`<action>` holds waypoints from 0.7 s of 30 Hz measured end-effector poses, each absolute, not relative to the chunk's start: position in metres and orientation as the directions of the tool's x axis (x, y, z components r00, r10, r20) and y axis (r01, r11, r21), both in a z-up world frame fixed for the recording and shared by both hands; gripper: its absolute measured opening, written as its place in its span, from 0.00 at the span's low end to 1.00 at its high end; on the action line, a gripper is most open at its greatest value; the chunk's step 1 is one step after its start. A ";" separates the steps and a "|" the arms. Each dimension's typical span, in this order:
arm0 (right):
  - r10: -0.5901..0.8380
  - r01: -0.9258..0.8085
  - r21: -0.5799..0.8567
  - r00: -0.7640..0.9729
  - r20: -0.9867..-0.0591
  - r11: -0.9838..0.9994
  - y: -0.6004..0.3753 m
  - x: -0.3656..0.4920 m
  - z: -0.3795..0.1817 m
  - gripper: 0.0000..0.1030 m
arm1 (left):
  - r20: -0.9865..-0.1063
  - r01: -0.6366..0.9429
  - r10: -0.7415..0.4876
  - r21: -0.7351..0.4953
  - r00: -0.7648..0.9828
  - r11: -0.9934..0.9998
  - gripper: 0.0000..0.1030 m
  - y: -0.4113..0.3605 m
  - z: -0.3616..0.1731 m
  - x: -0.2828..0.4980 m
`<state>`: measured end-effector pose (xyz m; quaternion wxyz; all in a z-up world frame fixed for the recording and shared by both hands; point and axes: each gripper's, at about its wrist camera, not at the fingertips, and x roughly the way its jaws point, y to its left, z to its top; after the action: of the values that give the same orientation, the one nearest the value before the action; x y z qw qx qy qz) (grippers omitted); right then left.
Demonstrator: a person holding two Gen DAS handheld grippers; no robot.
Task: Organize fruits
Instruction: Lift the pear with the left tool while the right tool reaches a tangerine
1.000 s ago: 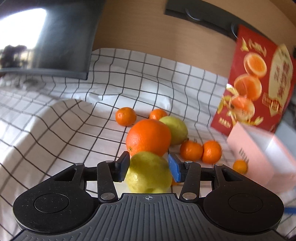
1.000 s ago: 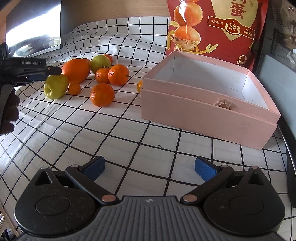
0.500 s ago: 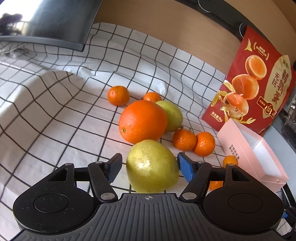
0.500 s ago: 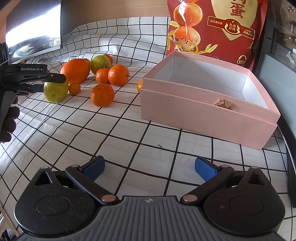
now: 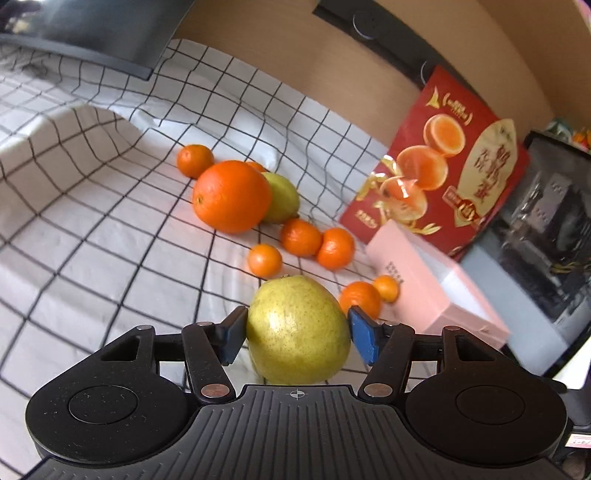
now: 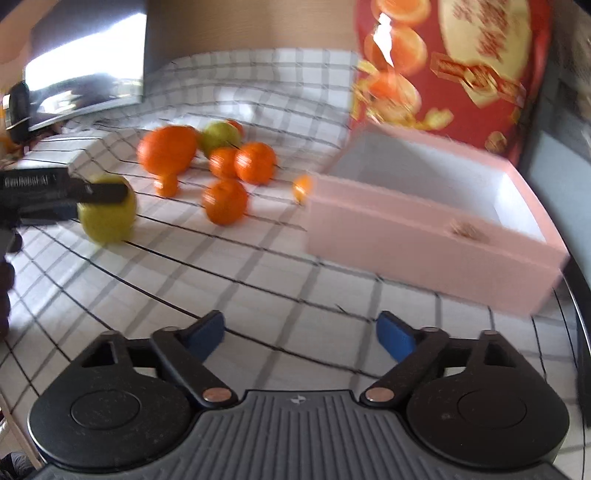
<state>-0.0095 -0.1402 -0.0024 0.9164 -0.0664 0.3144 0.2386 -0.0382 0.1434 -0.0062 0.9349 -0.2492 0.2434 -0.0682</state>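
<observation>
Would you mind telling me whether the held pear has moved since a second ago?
Yes. The pear, in the left gripper, has drawn away from the big orange, toward the pink box.

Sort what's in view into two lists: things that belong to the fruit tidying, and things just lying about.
Belongs to the job:
- yellow-green pear clamped in the left gripper
- big round orange
- second green pear behind it
- small orange mandarins
- open pink cardboard box
- right gripper, open, holding nothing

Just lying about:
- red snack bag
- black-checked white cloth
- dark monitor
</observation>
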 end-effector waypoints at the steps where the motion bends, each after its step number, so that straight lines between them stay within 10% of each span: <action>1: 0.416 -0.501 0.022 0.691 -0.591 0.865 -0.134 -0.011 0.000 0.78 | -0.410 0.005 -0.246 -0.507 0.878 0.862 0.63 0.145 -0.006 -0.040; 5: 0.487 -0.593 -0.019 0.678 -0.551 0.805 -0.098 -0.015 0.009 0.62 | -0.384 -0.025 -0.233 -0.561 0.893 0.827 0.63 0.155 -0.010 -0.043; 19: 0.363 -0.515 -0.120 0.732 -0.576 0.849 -0.028 0.049 0.001 0.59 | -0.356 -0.044 -0.236 -0.627 0.904 0.778 0.63 0.169 -0.016 -0.045; 21: 0.357 -0.515 -0.128 0.732 -0.580 0.848 -0.028 0.047 0.002 0.43 | -0.353 -0.045 -0.237 -0.633 0.905 0.773 0.63 0.170 -0.017 -0.045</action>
<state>0.0468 -0.0277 0.0016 0.9198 -0.1412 0.2790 0.2371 -0.0452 0.1701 -0.0167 0.9174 -0.3330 0.2117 -0.0524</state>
